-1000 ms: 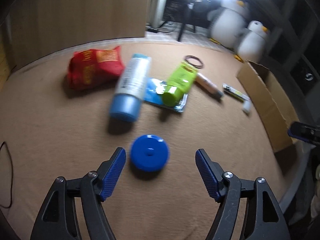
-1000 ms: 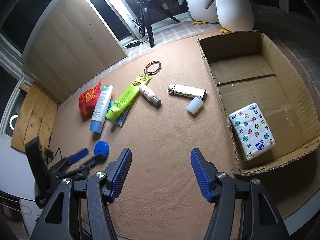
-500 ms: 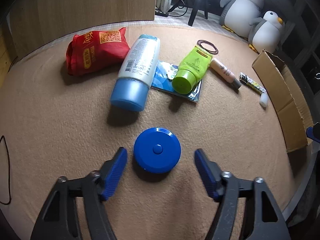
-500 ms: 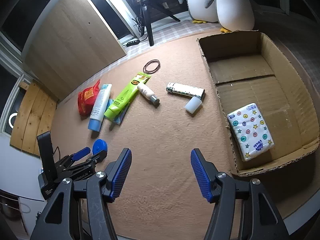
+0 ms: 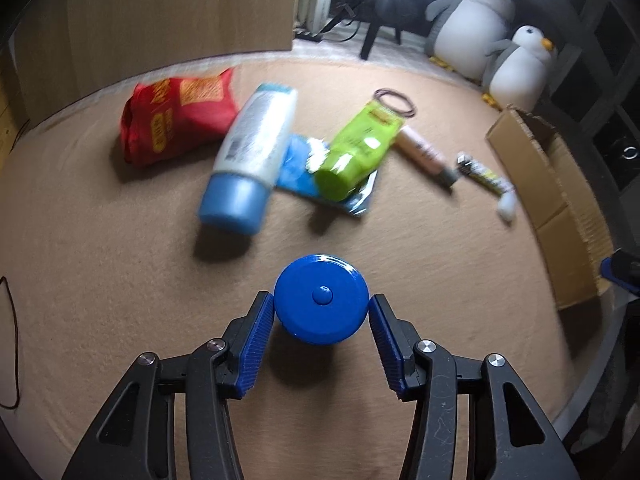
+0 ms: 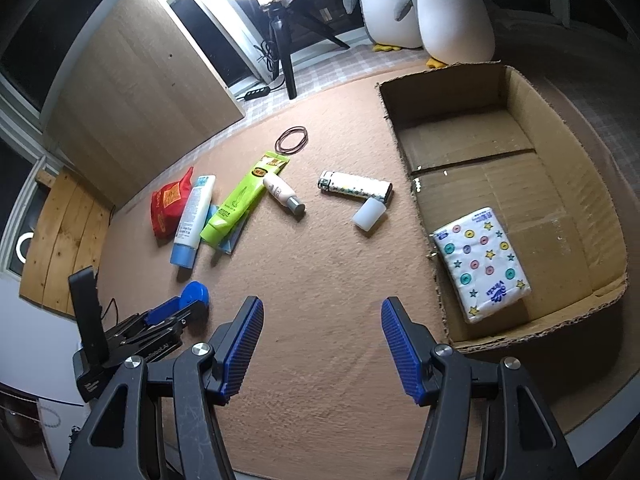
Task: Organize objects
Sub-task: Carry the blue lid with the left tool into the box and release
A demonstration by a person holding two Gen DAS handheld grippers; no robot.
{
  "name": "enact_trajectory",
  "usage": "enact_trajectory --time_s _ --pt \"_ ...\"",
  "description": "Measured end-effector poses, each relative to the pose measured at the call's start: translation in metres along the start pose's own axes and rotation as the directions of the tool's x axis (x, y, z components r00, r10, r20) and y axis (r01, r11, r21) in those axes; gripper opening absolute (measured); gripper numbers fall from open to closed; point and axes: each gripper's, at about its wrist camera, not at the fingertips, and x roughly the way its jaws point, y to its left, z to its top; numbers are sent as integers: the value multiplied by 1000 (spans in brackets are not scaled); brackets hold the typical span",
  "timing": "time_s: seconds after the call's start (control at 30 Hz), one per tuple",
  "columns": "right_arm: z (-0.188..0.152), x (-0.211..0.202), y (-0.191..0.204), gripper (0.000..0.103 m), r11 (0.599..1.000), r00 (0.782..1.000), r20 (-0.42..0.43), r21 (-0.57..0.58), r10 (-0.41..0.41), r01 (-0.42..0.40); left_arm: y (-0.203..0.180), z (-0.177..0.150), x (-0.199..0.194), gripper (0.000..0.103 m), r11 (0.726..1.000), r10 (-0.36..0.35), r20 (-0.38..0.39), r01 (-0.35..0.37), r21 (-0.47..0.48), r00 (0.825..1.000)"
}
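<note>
A blue round disc [image 5: 322, 300] lies on the tan carpet between the fingers of my left gripper [image 5: 322, 309]. The jaws are closing, and both ribbed blue pads meet its rim, left and right. The right wrist view shows the same disc [image 6: 194, 294] at the tip of the left gripper [image 6: 176, 308], far left. My right gripper [image 6: 322, 312] hangs open over bare carpet with nothing between its fingers. A cardboard box [image 6: 440, 76] stands open at the right, with a star-patterned tissue pack [image 6: 482, 264] inside.
Beyond the disc lie a red snack bag [image 5: 176, 120], a white blue-capped tube [image 5: 248, 160], a green tube [image 5: 356, 148] on a blue packet [image 5: 298, 170], a small beige bottle [image 5: 424, 152], hair ties [image 5: 396, 102], a patterned stick [image 6: 354, 186] and a white cap [image 6: 368, 214]. Plush penguins [image 6: 452, 8] sit behind.
The left gripper's jaws have drawn in from wide apart to the sides of the blue disc. The right gripper has stayed as it was.
</note>
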Motion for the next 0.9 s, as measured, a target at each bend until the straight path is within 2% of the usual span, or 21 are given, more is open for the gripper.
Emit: enact_trajectory --time_s 0.33,0.7,0.9 --pt "-1 -24 -29 58 998 998 47 56 -37 35 -79 34 -24 53 983 -134 58 125 130 989" --pt "-10 -51 -74 58 985 990 90 140 -111 98 -200 62 -26 53 916 -270 54 239 323 961" --pt "-18 -62 -98 58 974 985 98 193 -139 118 -253 67 -9 53 883 -309 -1 287 372 951"
